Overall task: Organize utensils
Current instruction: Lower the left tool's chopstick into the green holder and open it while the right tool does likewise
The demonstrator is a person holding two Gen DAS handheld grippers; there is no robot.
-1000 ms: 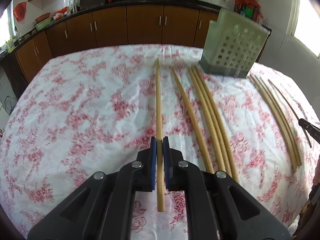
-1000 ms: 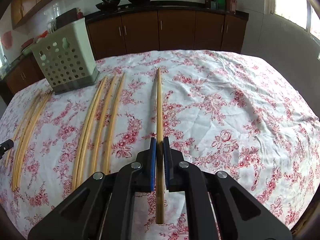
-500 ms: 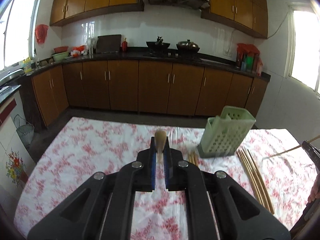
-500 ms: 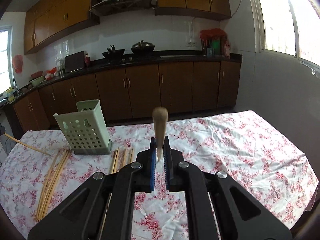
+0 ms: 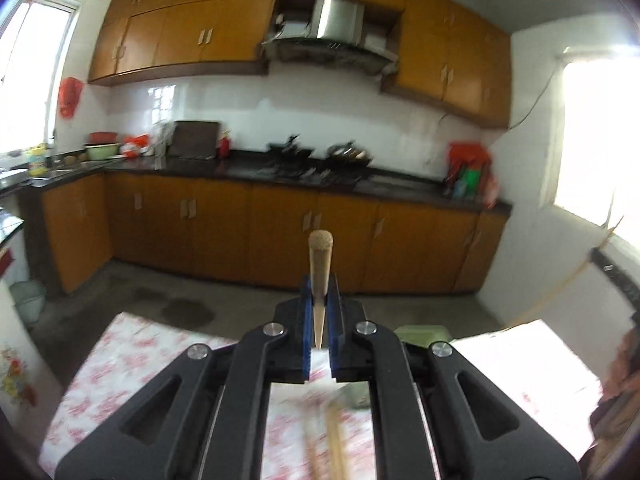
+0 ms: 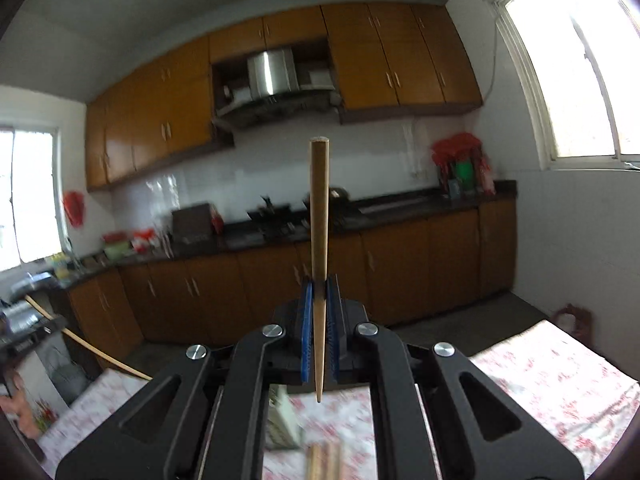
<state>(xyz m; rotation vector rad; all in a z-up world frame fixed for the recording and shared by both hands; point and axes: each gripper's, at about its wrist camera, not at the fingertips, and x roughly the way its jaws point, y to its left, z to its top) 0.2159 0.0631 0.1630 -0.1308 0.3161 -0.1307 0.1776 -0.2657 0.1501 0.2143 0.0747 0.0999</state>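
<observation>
My left gripper [image 5: 319, 288] is shut on a wooden chopstick [image 5: 320, 264] whose blunt end points away toward the kitchen cabinets. My right gripper [image 6: 319, 292] is shut on a second chopstick [image 6: 319, 216], which rises steeply in front of the camera. Both grippers hang high above the flowered tablecloth [image 5: 132, 356]. The green slotted holder [image 5: 420, 334] shows only as a sliver behind the left gripper's right arm and as a blurred edge [image 6: 282, 420] low in the right wrist view. More chopsticks [image 5: 332, 440] lie blurred on the cloth below.
Brown cabinets [image 5: 224, 224] and a dark counter with pots fill the back of the room. The other gripper's chopstick [image 6: 84, 344] crosses the left of the right wrist view. A person's hand [image 5: 616, 364] shows at the right edge. Floor lies beyond the table's far edge.
Both grippers have risen far off the table with their chopsticks and tilted up, so the views swung from the cloth to the cabinets and wall. The holder dropped to the bottom of the views.
</observation>
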